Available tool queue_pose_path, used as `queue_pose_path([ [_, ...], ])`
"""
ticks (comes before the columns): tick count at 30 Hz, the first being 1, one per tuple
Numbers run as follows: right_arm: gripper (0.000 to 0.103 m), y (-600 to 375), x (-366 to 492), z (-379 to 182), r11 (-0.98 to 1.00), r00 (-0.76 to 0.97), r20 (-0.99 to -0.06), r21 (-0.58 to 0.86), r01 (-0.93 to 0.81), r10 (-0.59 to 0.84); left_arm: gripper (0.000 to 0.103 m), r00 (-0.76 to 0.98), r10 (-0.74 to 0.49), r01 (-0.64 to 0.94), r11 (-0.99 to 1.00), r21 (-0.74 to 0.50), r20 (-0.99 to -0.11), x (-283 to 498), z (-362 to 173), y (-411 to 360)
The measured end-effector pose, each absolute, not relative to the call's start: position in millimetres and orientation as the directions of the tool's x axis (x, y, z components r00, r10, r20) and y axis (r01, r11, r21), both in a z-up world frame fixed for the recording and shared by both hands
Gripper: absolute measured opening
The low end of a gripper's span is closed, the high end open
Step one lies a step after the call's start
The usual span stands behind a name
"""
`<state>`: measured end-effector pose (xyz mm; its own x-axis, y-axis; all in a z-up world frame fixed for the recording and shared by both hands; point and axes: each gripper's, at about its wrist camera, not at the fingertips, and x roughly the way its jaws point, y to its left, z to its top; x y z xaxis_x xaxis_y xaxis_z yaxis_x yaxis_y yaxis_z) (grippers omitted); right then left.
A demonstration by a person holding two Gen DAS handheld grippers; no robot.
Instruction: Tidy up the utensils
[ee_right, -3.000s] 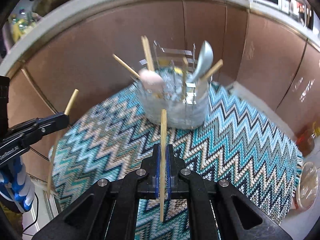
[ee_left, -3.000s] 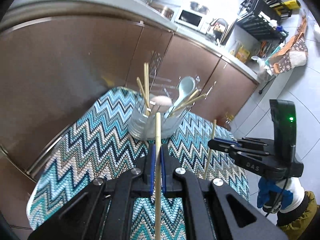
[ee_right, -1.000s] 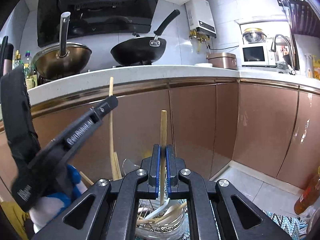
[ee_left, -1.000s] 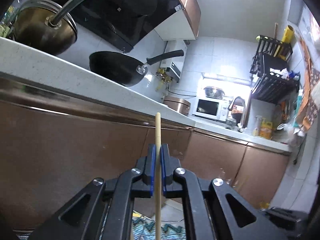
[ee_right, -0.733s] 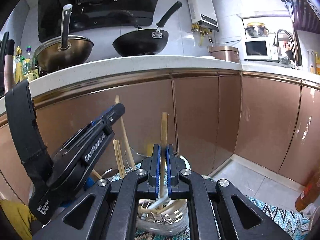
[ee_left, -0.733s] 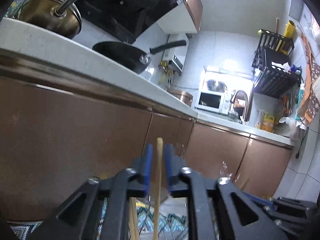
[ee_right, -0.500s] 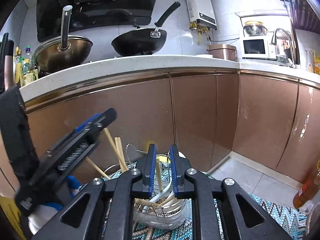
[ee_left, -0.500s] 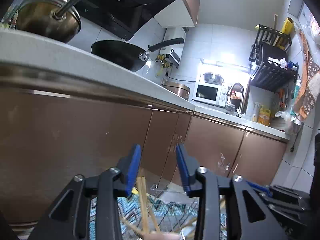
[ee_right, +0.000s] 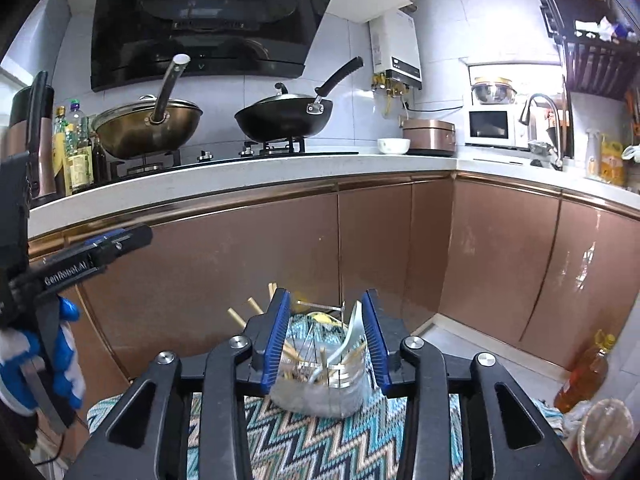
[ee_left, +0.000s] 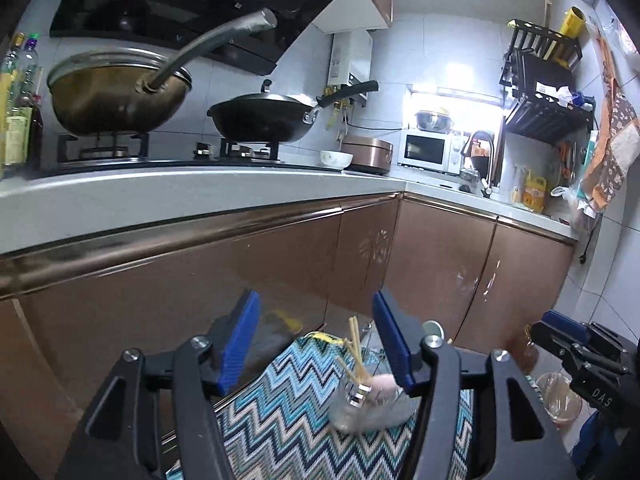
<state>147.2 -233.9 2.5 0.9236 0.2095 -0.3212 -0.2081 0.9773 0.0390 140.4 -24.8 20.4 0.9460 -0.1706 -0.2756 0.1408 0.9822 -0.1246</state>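
Note:
A clear utensil holder (ee_right: 320, 388) stands on a zigzag-patterned mat (ee_right: 320, 448). It holds several wooden chopsticks (ee_right: 244, 316) and a pale spoon (ee_right: 352, 336). My right gripper (ee_right: 326, 332) is open and empty, above and just in front of the holder. My left gripper (ee_left: 316, 340) is open and empty, with the holder (ee_left: 368, 404) low between its jaws and a little farther off. The left gripper also shows at the left of the right wrist view (ee_right: 100, 252). The right gripper shows at the right edge of the left wrist view (ee_left: 576, 356).
Brown cabinet fronts (ee_right: 360, 240) stand right behind the mat under a white counter (ee_right: 240, 176). Two woks (ee_right: 284, 116) sit on the stove. An oil bottle (ee_right: 584, 376) and a lidded tub (ee_right: 604, 432) stand on the floor at the right.
Both grippers let go of their chopsticks, which now stand in the holder. Both have opened wide and drawn back up from the holder.

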Motion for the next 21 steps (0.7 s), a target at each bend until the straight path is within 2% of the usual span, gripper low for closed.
queue_pose_path([
  [3,0.046,-234,127,5,0.982,0.928,-0.322,0.035,-0.185,0.186,0.057,0.945,-0.156,0.124,0.984,-0.126,-0.286,122,24,-13],
  [8,0.051,-237,99,12,0.991,0.938,-0.322,0.019,-0.130,0.129,0.058,0.953,-0.114,0.087,0.991,-0.104,-0.281,96,32,-2],
  [12,0.060,-237,77,15,0.997,0.947,-0.313,-0.002,-0.081,0.076,0.064,0.956,-0.094,0.072,0.994,-0.088,-0.279,79,34,5],
  [21,0.077,-242,47,19,1.000,0.954,-0.300,-0.031,-0.003,-0.007,0.070,0.955,-0.024,0.030,0.999,0.016,-0.295,52,33,8],
])
